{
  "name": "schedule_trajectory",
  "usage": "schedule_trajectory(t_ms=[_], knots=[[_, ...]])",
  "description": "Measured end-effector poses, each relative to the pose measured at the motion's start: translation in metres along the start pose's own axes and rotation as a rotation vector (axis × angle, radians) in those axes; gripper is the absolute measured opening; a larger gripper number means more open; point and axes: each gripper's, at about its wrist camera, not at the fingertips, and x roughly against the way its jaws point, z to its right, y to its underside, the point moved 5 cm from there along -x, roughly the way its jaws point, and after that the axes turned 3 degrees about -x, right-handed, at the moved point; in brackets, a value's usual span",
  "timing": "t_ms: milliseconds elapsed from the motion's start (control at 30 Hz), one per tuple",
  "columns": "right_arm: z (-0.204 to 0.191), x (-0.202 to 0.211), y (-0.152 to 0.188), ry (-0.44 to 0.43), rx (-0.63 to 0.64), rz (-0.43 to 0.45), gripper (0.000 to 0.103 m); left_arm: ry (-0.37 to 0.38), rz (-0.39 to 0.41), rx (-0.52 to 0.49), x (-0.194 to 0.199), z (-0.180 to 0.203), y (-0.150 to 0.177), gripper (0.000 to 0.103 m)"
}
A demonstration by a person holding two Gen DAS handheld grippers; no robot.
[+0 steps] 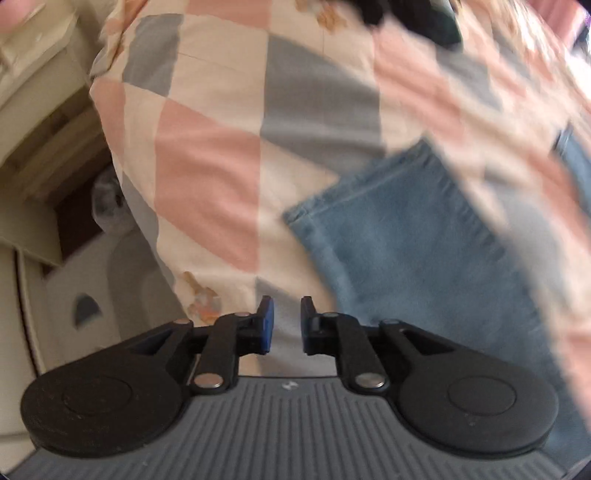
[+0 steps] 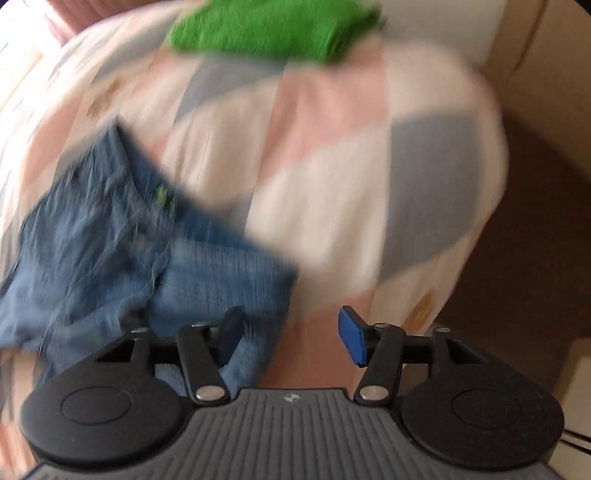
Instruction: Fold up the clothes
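Blue-padded, the right hand-held gripper [image 2: 293,334] stood spread wide, denim jeans [image 2: 122,236] bunched against its left finger on the checked quilt [image 2: 332,155]. Left hand-held gripper [image 1: 284,325] hovered narrowly parted, empty. Green cloth [image 2: 273,29] lay beyond.

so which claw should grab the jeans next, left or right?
Right, probably. The right claw is wide open with the jeans bunched against its left finger. The left claw is nearly closed over bare quilt, denim off to its side.
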Motion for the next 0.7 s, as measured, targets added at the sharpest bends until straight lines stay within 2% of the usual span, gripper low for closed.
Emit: schedule_trajectory(t_ms=[33, 100, 133, 267, 333, 400, 433, 533, 600, 700], knots=[[-0.004, 0.008, -0.005, -0.002, -0.041, 0.031, 0.054, 0.032, 0.011, 0.0, 0.009, 0.011, -0.006, 0.011], [-0.012, 0.023, -0.014, -0.009, -0.122, 0.092, 0.056, 0.1, 0.019, -0.017, 0.019, 0.042, -0.016, 0.02], [-0.022, 0.028, -0.015, -0.066, -0.145, 0.095, 0.056, 0.149, 0.018, -0.024, 0.021, 0.061, -0.02, 0.021], [-0.093, 0.033, 0.002, -0.431, -0.176, -0.015, 0.055, 0.322, -0.031, -0.131, 0.009, 0.162, -0.039, 0.022], [-0.144, 0.029, 0.029, -0.573, -0.161, -0.098, 0.053, 0.395, -0.063, -0.194, -0.002, 0.216, -0.044, 0.022], [-0.197, 0.016, 0.065, -0.667, -0.139, -0.197, 0.049, 0.455, -0.097, -0.234, -0.015, 0.262, -0.049, 0.025], [-0.223, 0.007, 0.086, -0.698, -0.135, -0.253, 0.043, 0.48, -0.114, -0.247, -0.023, 0.282, -0.053, 0.027], [-0.285, -0.022, 0.141, -0.758, -0.154, -0.372, 0.042, 0.516, -0.144, -0.264, -0.046, 0.334, -0.064, 0.042], [-0.315, -0.041, 0.166, -0.747, -0.158, -0.377, 0.042, 0.508, -0.142, -0.281, -0.063, 0.358, -0.071, 0.05], [-0.331, -0.07, 0.183, -0.685, -0.26, -0.346, 0.042, 0.503, -0.137, -0.291, -0.097, 0.386, -0.081, 0.052]])
